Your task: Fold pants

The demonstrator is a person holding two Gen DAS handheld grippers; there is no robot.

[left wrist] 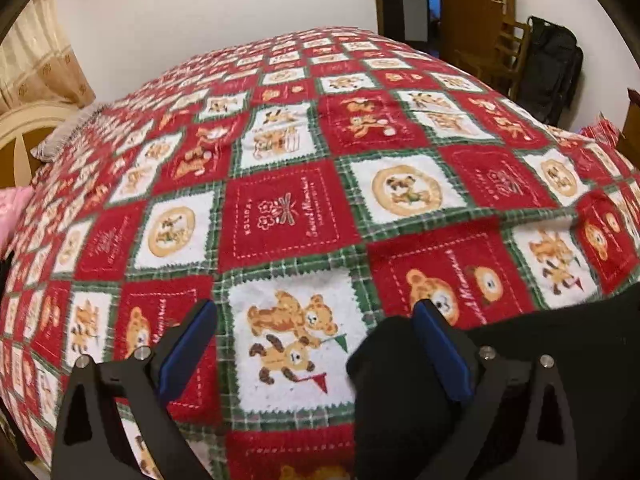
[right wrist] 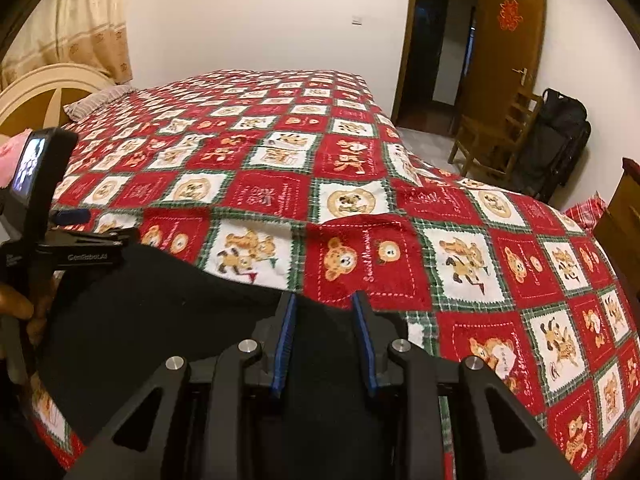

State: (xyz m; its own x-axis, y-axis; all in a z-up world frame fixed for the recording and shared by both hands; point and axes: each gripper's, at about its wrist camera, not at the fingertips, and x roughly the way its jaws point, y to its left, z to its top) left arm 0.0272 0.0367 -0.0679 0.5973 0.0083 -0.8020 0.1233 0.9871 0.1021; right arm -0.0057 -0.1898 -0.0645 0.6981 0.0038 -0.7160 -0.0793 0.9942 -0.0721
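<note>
A red, white and green patchwork blanket with teddy bears (right wrist: 360, 204) covers the bed in a white-walled room with a brown wooden door (right wrist: 508, 40). The black fabric pants (right wrist: 160, 312) lie at its near edge. The left gripper (left wrist: 314, 316) is spread wide, its right finger over the pants. The right gripper (right wrist: 325, 300) is partly closed around black cloth, maybe not yet pinching.

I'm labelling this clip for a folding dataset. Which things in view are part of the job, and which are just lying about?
Part of the job:
black pants
left gripper, jaws wide open
right gripper, jaws partly open over the pants
bear-print blanket they lie on

Just lying about:
wooden chair
black bag
pillow
pink cloth
</note>
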